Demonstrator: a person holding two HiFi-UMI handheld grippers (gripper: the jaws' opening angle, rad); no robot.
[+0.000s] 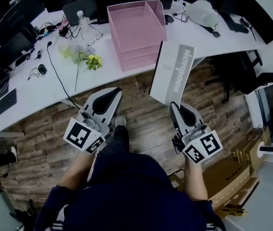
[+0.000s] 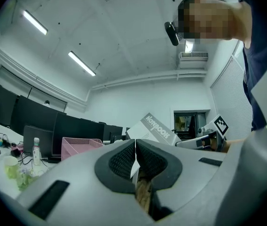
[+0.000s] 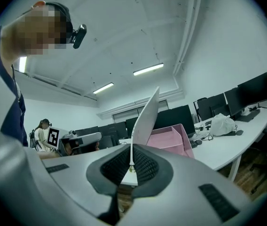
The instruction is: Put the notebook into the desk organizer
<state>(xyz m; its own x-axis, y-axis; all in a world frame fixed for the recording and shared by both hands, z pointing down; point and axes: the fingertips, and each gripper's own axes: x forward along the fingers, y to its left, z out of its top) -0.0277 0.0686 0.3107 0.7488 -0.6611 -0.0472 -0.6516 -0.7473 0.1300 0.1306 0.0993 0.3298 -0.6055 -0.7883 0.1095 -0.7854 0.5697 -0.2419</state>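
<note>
While the right tongs pinch the lower edge of the notebook, the notebook is held tilted in the air at the front edge of the white desk. It is over the wooden floor and near the pink desk organizer, not inside it. The left tongs are pressed together with nothing between them.

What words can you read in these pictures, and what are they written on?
"Notebook": big letters on the grey-and-white cover of the notebook.
Smaller print on that cover: too small to read.
Bottle label: too blurred to read.
Square markers: black-and-white patterns, no letters.
</note>
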